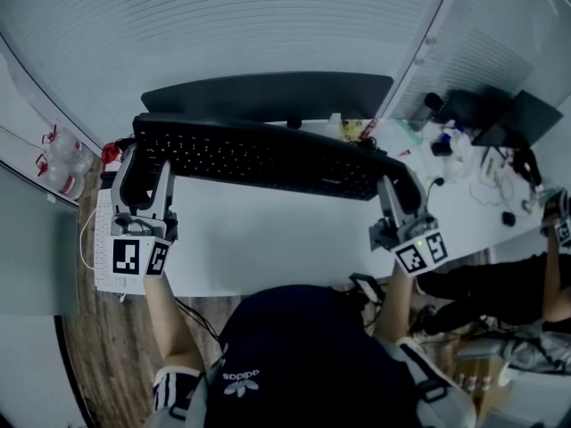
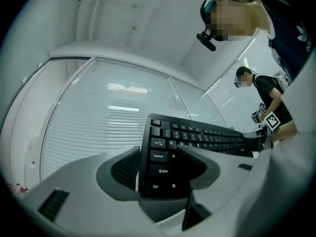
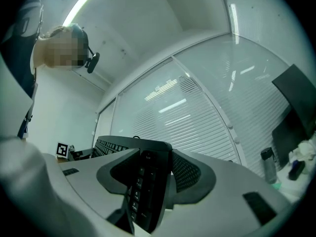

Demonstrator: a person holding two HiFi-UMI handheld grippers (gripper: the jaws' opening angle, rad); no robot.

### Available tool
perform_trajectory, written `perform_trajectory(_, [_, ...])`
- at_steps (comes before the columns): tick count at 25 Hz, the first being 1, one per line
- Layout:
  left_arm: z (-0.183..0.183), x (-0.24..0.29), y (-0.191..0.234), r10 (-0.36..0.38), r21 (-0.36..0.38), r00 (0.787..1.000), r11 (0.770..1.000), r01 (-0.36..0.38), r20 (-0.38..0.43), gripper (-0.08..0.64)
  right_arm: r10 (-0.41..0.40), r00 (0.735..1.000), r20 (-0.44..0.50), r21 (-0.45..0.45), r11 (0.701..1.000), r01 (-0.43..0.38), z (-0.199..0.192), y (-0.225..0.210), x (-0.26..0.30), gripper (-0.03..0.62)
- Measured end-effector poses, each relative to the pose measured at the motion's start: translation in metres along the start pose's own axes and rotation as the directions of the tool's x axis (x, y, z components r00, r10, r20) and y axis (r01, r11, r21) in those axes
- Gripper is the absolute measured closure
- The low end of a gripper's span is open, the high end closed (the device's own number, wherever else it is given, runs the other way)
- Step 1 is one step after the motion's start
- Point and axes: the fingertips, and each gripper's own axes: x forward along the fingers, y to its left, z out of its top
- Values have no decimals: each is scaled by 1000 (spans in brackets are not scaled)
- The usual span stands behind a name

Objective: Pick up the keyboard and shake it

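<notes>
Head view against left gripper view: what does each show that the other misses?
Only the head view shows the white desk and the dark monitor. Only the left gripper view shows readable legends, such as on the Shift key, and the ceiling. Both show the black keyboard clamped in the left hand-held gripper.

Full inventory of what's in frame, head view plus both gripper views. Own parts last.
keyboard: 1, black, above the desk, one end in each gripper
monitor: 1, dark, behind the keyboard
desk: 1, white, below the keyboard
plastic bottles: at least two, clear, far left
dark screen: 1, black, far right of the desk
second person: 1, dark clothes, right edge
left gripper: 1, grey, shut on the keyboard's left end
right gripper: 1, grey, shut on the keyboard's right end
</notes>
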Motion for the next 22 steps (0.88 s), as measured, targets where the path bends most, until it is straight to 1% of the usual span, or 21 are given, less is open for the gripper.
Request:
perform_trajectory(6, [12, 2, -2, -29, 31, 1000, 999, 30, -9, 336, 6, 1000, 2, 7, 1000, -6, -2, -2, 0, 403])
perform_trajectory(10, [17, 4, -4, -28, 47, 1000, 998, 28, -3, 336, 5, 1000, -3, 18, 1000, -5, -5, -3, -3, 403])
perform_trajectory(13, [21, 4, -5, -25, 52, 1000, 998, 25, 5, 336, 1, 1000, 11, 32, 999, -1, -3, -2, -5, 403])
perform_trajectory(16, [21, 4, -4, -25, 50, 1000, 998, 25, 4, 336, 0, 1000, -6, -3, 1000, 0, 0, 1, -2, 403])
perform_trajectory(19, [18, 5, -3, -20, 46, 1000, 999, 20, -1, 336, -5, 1000, -15, -16, 1000, 4, 1, 1, 0, 403])
perform_trajectory(22, [21, 3, -5, -29, 35, 999, 999, 29, 14, 336, -8, 1000, -7, -1, 1000, 8, 4, 2, -9, 403])
